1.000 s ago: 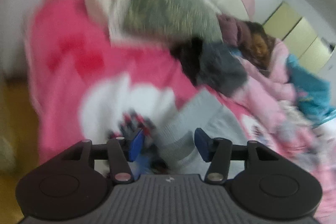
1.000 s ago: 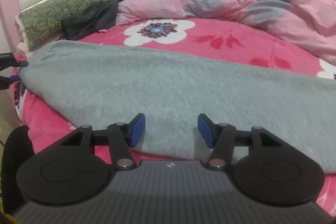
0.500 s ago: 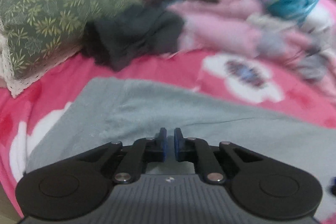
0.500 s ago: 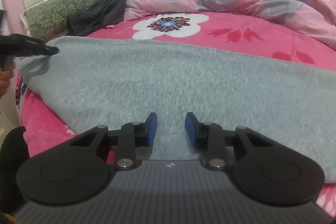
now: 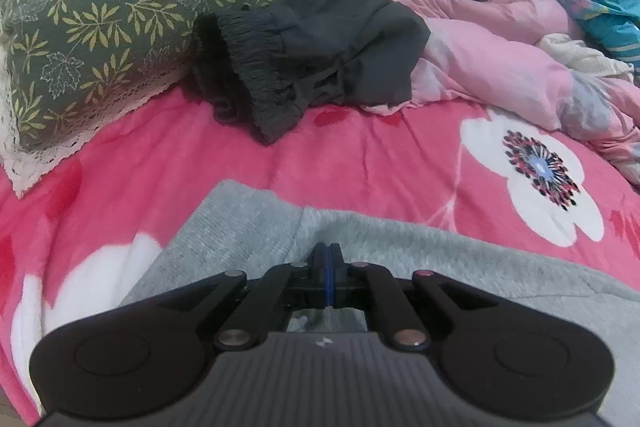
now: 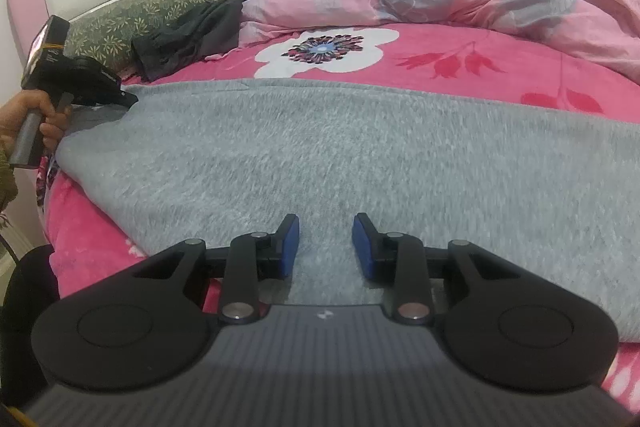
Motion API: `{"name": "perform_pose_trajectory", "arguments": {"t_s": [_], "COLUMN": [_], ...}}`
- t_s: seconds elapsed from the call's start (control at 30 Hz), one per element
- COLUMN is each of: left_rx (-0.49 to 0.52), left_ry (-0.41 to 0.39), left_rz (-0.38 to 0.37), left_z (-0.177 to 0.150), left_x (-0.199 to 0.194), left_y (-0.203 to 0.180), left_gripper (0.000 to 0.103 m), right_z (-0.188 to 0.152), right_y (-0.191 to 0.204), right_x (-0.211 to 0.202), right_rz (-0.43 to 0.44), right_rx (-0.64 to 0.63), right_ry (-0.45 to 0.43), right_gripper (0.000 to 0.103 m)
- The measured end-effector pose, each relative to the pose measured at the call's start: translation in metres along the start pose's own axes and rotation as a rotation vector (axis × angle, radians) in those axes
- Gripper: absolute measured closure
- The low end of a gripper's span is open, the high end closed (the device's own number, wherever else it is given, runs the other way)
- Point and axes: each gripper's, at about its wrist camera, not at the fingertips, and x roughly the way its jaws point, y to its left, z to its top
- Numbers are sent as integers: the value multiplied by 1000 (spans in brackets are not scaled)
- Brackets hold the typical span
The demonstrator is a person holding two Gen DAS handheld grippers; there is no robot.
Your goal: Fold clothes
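One fuzzy grey garment point(image 6: 340, 155) lies spread flat on the bed point(image 6: 500, 59). Left gripper point(image 5: 328, 259) fingers pinch its edge; right gripper point(image 6: 325, 243) fingers gape above it, empty.

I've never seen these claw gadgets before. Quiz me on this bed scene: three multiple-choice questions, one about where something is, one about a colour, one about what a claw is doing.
1. Where does the dark grey garment lie?
A. against the green pillow
B. on the floor
C. in a basket

2. What colour is the sweater spread on the bed?
A. blue
B. light grey
C. yellow

3. What state is the left claw in?
A. wide open
B. shut on the sweater
C. out of view

Answers: 1 A, it rests beside the pillow; 2 B, pale grey knit; 3 B, its fingers pinch the sweater's edge, while the right claw is open.
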Motion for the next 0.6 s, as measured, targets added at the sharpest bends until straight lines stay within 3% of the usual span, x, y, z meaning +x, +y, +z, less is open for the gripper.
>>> {"name": "perform_pose_trajectory", "arguments": {"t_s": [0.17,0.27,0.3,0.37,0.43,0.5,0.6], "left_rx": [31,-11,-9,24,91,165,199], "left_ry": [-37,-62,-85,-144,-215,-241,-191], "left_rz": [28,14,14,32,47,15,-61], "left_z": [-6,-5,-6,-7,-11,-14,-17], "left_x": [-3,-18,-27,-47,-68,-81,-76], "left_y": [-7,-5,-7,-17,-35,-56,-84], "left_gripper": [100,97,94,67,56,55,55], "right_z": [-3,-3,-3,-4,-4,-4,-5], "right_y": [-3,-4,-4,-5,-6,-6,-6], "right_x": [0,-1,-1,-1,-1,-1,-2], "right_rz": [11,15,18,21,25,27,26], "right_rx": [12,17,19,22,26,28,26], "right_ry": [-12,-15,-17,-19,-22,-23,-25], "right_gripper": [74,74,74,74,74,74,74]}}
